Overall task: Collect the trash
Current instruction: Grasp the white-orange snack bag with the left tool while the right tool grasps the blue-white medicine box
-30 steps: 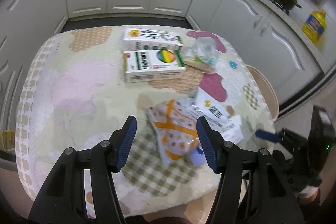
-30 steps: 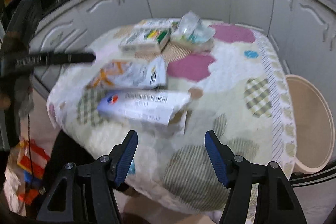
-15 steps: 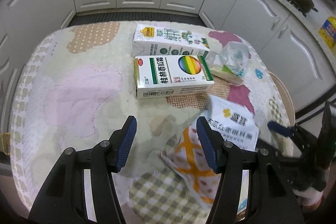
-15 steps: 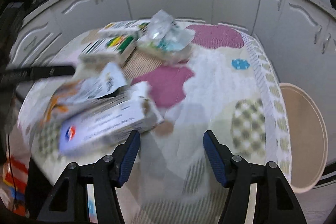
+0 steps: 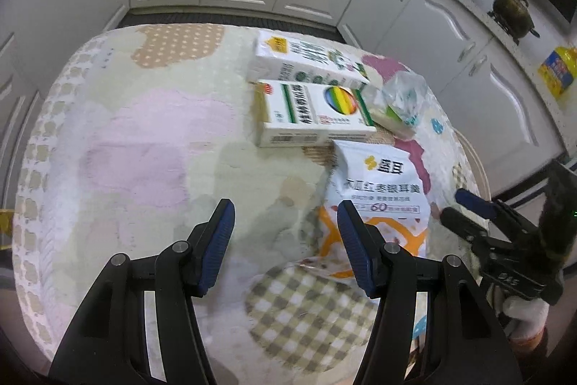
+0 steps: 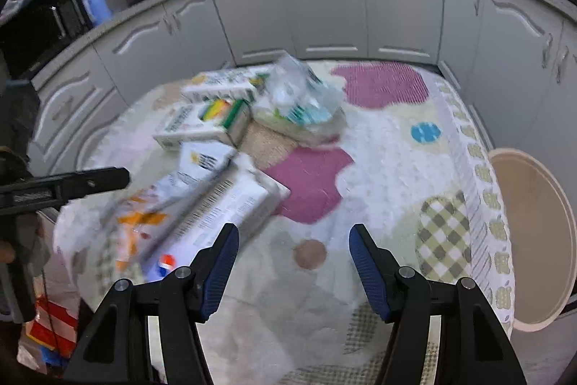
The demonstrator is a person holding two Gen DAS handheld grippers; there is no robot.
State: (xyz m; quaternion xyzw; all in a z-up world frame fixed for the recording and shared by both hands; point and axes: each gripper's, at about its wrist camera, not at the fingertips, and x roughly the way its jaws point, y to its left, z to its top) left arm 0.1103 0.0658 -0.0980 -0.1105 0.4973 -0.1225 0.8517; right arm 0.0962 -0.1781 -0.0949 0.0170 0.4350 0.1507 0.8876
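Observation:
Trash lies on a patchwork tablecloth [image 5: 144,147]. My left gripper [image 5: 285,215] is open over bare cloth with nothing between its fingers. An orange-and-white food pouch [image 5: 378,197] lies just right of its right finger. Beyond are a white box with a rainbow disc [image 5: 313,112], a second white box [image 5: 306,60] and a crumpled clear plastic bag [image 5: 400,96]. My right gripper [image 6: 293,240] is open above the cloth and holds nothing. A long white barcode box [image 6: 216,215] lies beside its left finger, partly over the pouch [image 6: 144,215]. The rainbow box [image 6: 205,121] and plastic bag [image 6: 299,103] lie farther back.
White kitchen cabinets [image 6: 324,17] curve round behind the table. A round beige stool or bin [image 6: 533,233] stands off the table's right edge. A red-striped bag [image 6: 50,323] lies on the floor at the lower left. Pots [image 5: 512,13] sit on the counter.
My left gripper moved forward and down; the boxes loom larger and the pouch now sits right of its fingers. My right gripper slid across the table, leaving the long box at its left. Both stay open.

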